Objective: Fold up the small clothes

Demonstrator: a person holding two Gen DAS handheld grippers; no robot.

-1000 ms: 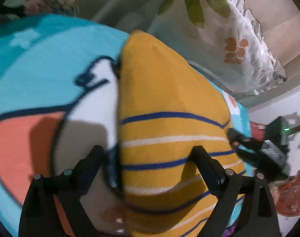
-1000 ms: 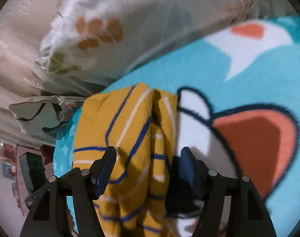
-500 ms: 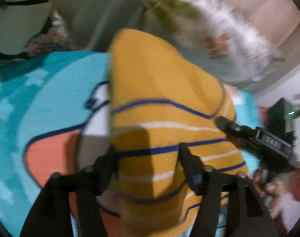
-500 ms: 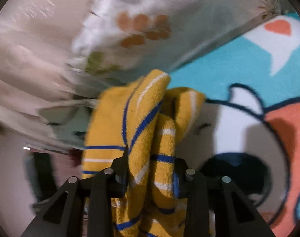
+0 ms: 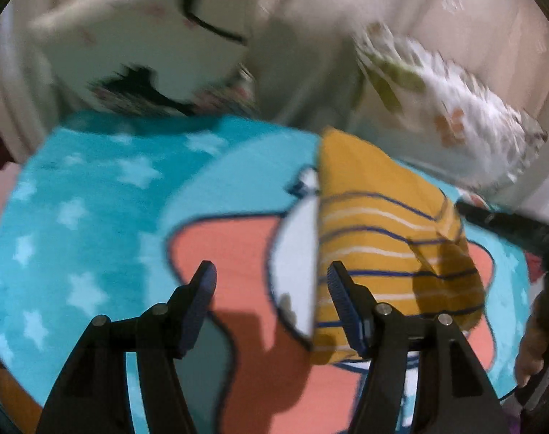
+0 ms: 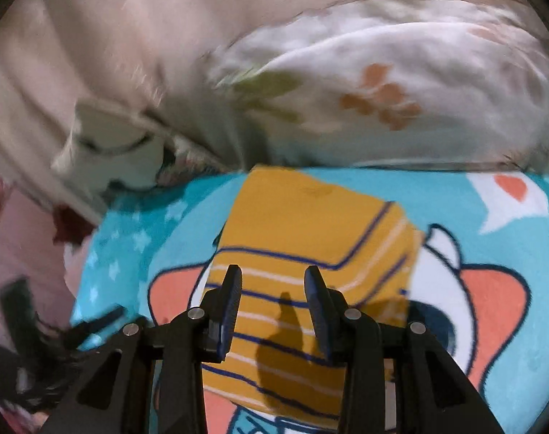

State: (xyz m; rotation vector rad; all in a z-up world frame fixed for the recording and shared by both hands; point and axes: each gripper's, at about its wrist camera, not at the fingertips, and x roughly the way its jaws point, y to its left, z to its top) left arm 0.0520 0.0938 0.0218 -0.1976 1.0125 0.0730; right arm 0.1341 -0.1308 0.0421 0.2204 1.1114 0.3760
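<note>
Both jaws released the garment (now folded flat).

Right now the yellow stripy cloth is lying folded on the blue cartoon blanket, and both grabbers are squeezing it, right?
Not quite. The yellow stripy cloth does lie folded on the blue cartoon blanket, but neither the left gripper nor the right gripper squeezes it; both wrist views show open jaws.

Mustard yellow is seen on the garment, crossed by thin navy and white stripes. The blanket is done in turquoise with pale stars, plus a cartoon patch in coral and white outlined in navy. The pillow is printed white with orange flowers and olive leaves. Both grippers are finished in black with blue pads.
</note>
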